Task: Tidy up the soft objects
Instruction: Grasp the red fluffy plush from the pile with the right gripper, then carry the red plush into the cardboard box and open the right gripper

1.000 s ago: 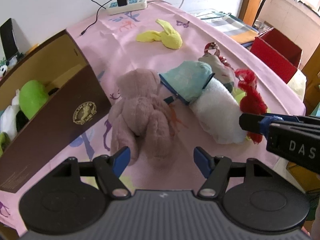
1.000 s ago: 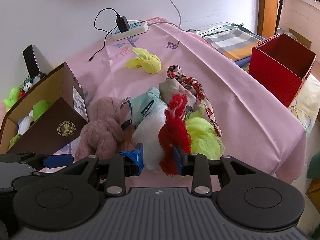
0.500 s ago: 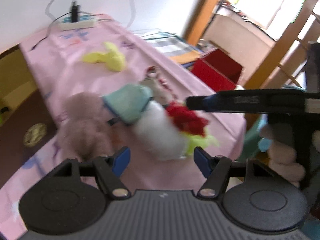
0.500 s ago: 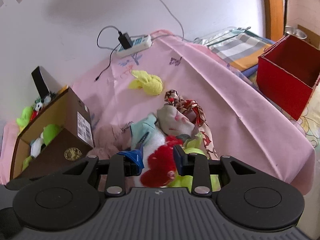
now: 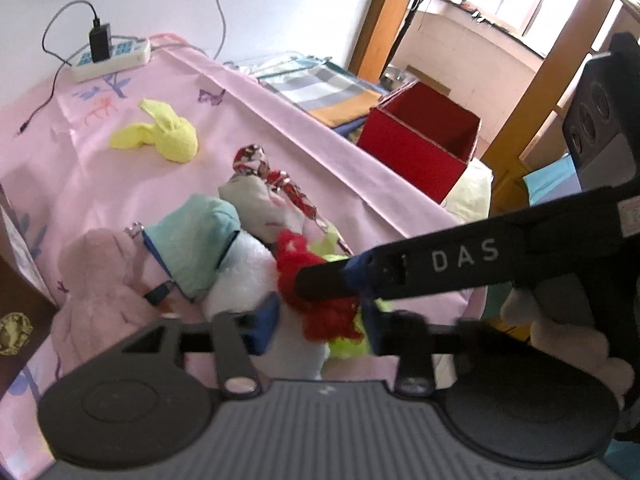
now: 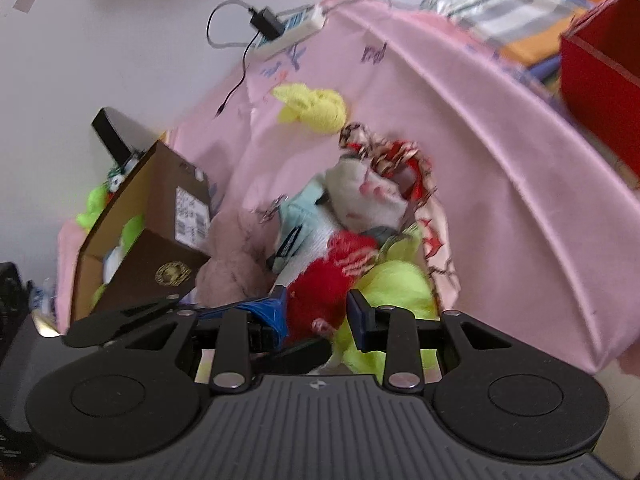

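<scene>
Left wrist view: the left gripper (image 5: pixel 320 324) has just been closing, and its blue pads now stand narrow on either side of a shaggy red yarn toy (image 5: pixel 316 280); whether they press it I cannot tell. The right gripper (image 5: pixel 340 280), a black bar lettered "DAS", reaches across from the right with its tip on the same red toy. Just beside the red toy lie a fluffy white roll (image 5: pixel 244 276), a pale teal cloth pouch (image 5: pixel 192 244), a matted dusty-pink plush (image 5: pixel 100 280) and a neon-green fuzzy piece (image 5: pixel 344 346). Farther from it sit a knotted yellow towel bunny (image 5: pixel 168 136), a white power strip (image 5: pixel 112 60) and, past the edge of the smooth pink tablecloth (image 5: pixel 320 152), a square red box (image 5: pixel 420 148). Wooden door frames and a bright window close the room.

Right wrist view, blurred: the right gripper (image 6: pixel 316 314) clamps the red yarn toy (image 6: pixel 320 284) between its pads. Left of that toy stands a brown cardboard box (image 6: pixel 160 240) holding green and white plush; behind it lie a grey-white stuffed piece (image 6: pixel 368 196) and a patterned red ribbon (image 6: pixel 400 156). The wall is plain white.
</scene>
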Motion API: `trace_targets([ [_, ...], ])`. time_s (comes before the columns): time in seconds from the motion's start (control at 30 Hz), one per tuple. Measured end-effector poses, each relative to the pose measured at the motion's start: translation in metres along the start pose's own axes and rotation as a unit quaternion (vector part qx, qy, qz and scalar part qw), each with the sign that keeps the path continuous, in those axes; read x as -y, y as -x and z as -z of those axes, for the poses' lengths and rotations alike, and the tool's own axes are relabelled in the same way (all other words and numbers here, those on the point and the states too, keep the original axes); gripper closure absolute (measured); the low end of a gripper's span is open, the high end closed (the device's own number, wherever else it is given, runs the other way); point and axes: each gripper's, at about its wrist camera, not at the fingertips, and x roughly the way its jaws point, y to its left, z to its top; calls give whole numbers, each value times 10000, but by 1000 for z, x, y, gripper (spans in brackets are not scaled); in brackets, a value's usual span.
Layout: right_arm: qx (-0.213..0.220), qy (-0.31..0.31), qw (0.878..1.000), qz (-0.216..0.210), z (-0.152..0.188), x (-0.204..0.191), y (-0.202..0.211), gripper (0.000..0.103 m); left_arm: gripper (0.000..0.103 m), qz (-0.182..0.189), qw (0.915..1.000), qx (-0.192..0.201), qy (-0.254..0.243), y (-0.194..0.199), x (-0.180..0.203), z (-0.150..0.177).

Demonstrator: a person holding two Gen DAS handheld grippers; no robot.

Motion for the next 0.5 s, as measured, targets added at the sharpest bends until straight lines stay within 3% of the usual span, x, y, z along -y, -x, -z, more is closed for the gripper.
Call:
trace_targets([
  [0.23, -244, 277, 9985, -413, -14, 11, -1, 92, 84, -205, 9992, 228, 276, 4, 3, -4],
  [0.5, 58, 1011, 9866, -1283, -45, -9, 12, 93, 84, -823, 9897, 1084, 439, 50, 4, -22],
])
